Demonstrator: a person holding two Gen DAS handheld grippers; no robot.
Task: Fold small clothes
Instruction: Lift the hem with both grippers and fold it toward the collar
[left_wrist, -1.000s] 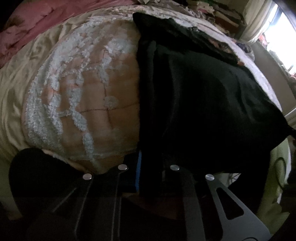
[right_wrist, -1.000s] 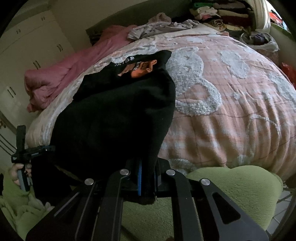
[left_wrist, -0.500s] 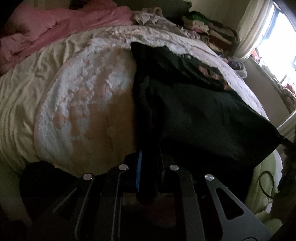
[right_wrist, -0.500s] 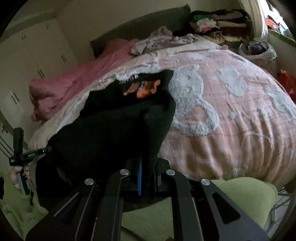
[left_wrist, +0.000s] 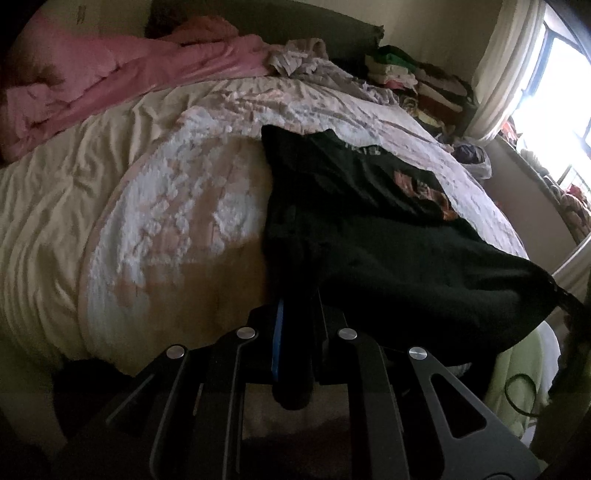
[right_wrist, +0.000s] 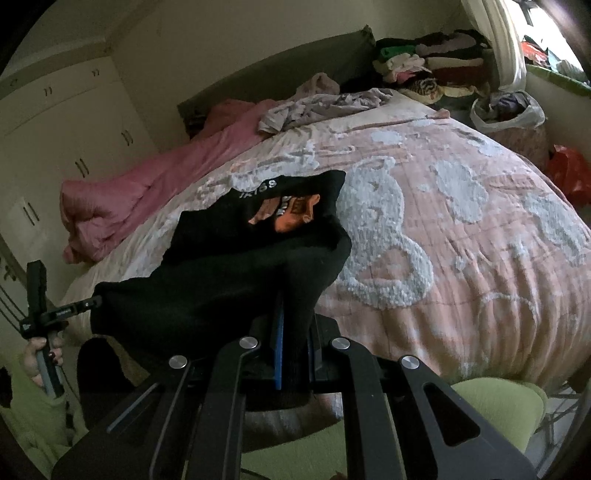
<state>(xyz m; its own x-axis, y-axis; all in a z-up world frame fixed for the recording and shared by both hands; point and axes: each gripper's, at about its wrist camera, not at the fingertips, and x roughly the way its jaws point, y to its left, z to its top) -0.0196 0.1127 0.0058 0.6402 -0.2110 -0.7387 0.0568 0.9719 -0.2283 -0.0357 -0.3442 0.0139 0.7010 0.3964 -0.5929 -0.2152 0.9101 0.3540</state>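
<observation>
Right wrist view: bed (right_wrist: 480, 295) filling most of the frame, covered by a pink chenille bedspread (right_wrist: 461, 229) with raised white motifs. Along the bed's 9 o'clock edge, a bunched pink duvet (right_wrist: 147, 192); at 12 o'clock, a crumpled grey garment (right_wrist: 325, 105) near the dark headboard (right_wrist: 280, 70). At 1 o'clock, beyond the bed, a stack of folded clothes (right_wrist: 428, 70). White wardrobe doors (right_wrist: 55, 122) at 10 o'clock.

On the bedspread, at centre-left, a black T-shirt (right_wrist: 229, 280) with an orange print, upper part lying on the bed, lower hem lifted off it and stretched between both tools. Right gripper (right_wrist: 293, 354) at 6 o'clock, fingers clamped on one hem corner. Left gripper (right_wrist: 88, 303) at 8 o'clock, held in a hand, tip meeting the other corner.

Left wrist view: same black T-shirt (left_wrist: 388, 258) from centre to 3 o'clock, left gripper (left_wrist: 295, 332) with fingers pinched tight on a bunched fold of the fabric.
</observation>
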